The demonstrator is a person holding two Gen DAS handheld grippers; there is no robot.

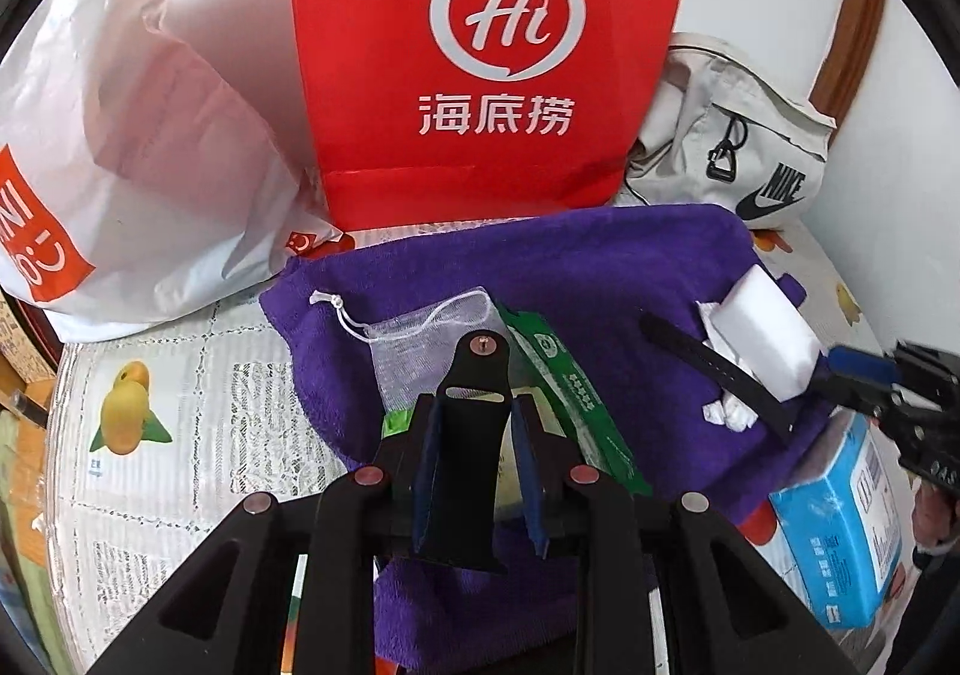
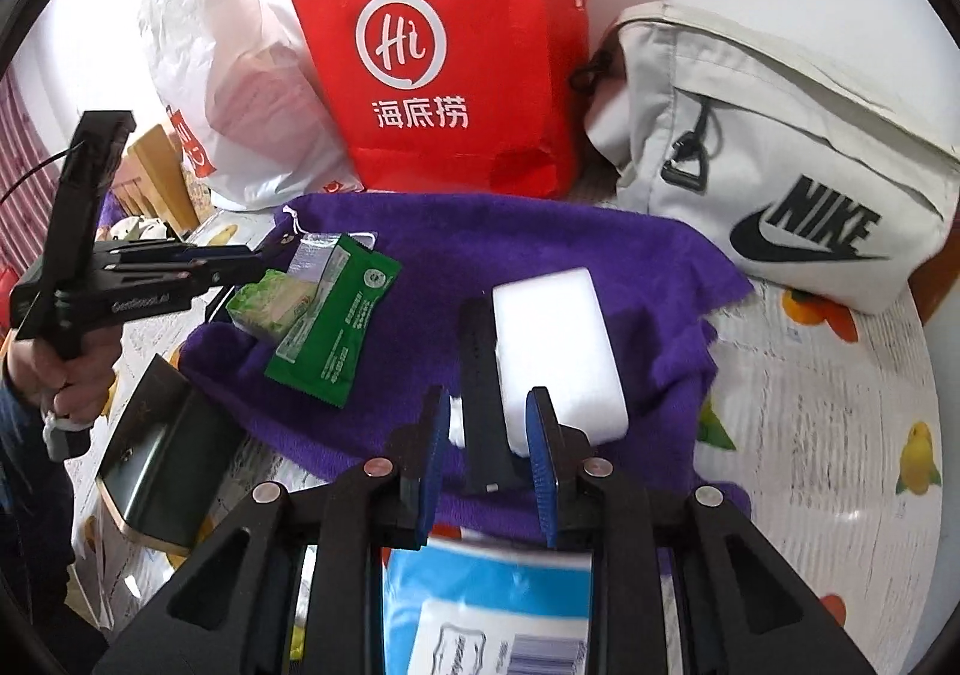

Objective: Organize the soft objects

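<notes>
Both jaws stand apart and grip nothing. My right gripper [image 2: 487, 456] straddles the near end of a black watch strap [image 2: 480, 399], with a white sponge block [image 2: 558, 351] lying just beside the strap against the right-hand finger. Strap and sponge both rest on the purple towel [image 2: 540, 249] spread over the fruit-print tablecloth [image 2: 828, 435]. My left gripper [image 1: 475, 471] hovers over the towel's left part, where a black strap piece with a screw head [image 1: 474, 405] sits between its spread blue pads [image 1: 427, 471]; I cannot tell whether they touch it. Ahead lie a white mesh drawstring pouch [image 1: 414, 339] and a green sachet [image 2: 336, 333]. A blue tissue pack [image 1: 840, 519] sits at the towel's near edge. Behind the towel stand a red Haidilao paper bag [image 2: 456, 63], a white plastic bag [image 1: 138, 147] and a pale Nike pouch [image 2: 780, 183].
</notes>
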